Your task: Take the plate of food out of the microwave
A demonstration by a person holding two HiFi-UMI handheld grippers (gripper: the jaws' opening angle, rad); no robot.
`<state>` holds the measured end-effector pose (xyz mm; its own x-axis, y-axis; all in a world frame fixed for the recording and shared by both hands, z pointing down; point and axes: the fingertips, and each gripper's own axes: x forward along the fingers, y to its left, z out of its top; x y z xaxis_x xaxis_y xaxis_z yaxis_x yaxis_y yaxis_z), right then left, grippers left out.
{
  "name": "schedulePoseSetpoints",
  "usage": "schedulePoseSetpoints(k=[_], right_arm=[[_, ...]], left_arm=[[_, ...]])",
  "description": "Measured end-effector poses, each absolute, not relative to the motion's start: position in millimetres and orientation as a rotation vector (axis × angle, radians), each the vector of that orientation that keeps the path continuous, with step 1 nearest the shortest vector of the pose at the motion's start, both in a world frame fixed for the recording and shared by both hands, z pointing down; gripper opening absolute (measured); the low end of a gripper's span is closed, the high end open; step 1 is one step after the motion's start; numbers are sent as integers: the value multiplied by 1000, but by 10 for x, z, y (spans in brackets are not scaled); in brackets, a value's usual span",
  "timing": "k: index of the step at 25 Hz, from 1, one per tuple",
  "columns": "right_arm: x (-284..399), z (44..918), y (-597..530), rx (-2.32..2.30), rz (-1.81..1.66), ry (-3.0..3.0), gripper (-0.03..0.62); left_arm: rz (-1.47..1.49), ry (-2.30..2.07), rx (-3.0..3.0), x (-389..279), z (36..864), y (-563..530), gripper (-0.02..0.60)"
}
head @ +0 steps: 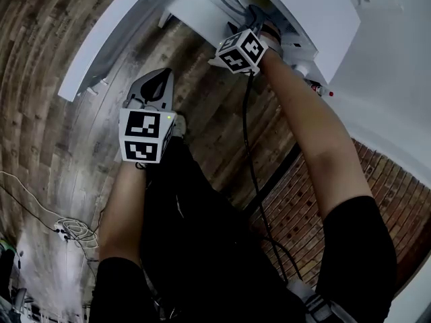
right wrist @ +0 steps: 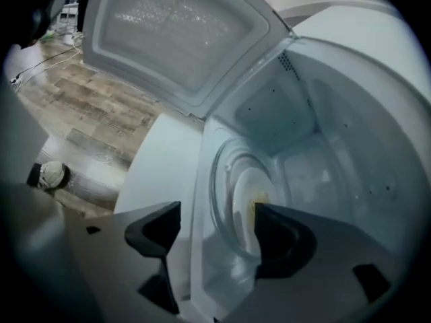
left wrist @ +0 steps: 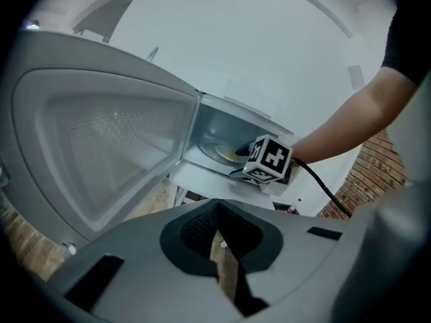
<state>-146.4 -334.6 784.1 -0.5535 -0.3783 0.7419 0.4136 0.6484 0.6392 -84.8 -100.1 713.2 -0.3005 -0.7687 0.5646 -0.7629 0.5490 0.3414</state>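
Right gripper view: the right gripper (right wrist: 214, 226) holds its dark, blunt jaws spread wide at the mouth of the microwave (right wrist: 337, 133), pinching nothing. One jaw covers part of the rim of the plate (right wrist: 242, 194), so I cannot tell whether it touches. The pale, round plate lies inside the microwave on the clear glass turntable (right wrist: 217, 173). The food (right wrist: 260, 198) is only a blurred yellowish smear. The white door (right wrist: 182, 39) stands open, its window a dotted mesh. In the left gripper view, the left gripper (left wrist: 217, 244) has its jaws pressed together and empty, well back from the microwave.
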Motion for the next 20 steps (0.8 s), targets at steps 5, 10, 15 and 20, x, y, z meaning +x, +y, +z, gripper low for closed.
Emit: schedulePoseSetpoints(k=[5,10,15,20], right_arm=[[-1600,7975,-3491,23,-896,-1875,348],[-1635,8055,-3513,-9,-822,-1854,357],[-1603,8143,-3511,-24,-731,-1835,360],[-1525,8141,-3384,-115,-786,-1797,359]], left_arm=[[13,-2081,1283,-884,7122,-1157,-9],[16,-2072,1313,-883,7092,-1184,-9],[16,-2052,1300,-878,7199,-1080,-9],[0,-2044,1278,-880,7263,-986,-9]])
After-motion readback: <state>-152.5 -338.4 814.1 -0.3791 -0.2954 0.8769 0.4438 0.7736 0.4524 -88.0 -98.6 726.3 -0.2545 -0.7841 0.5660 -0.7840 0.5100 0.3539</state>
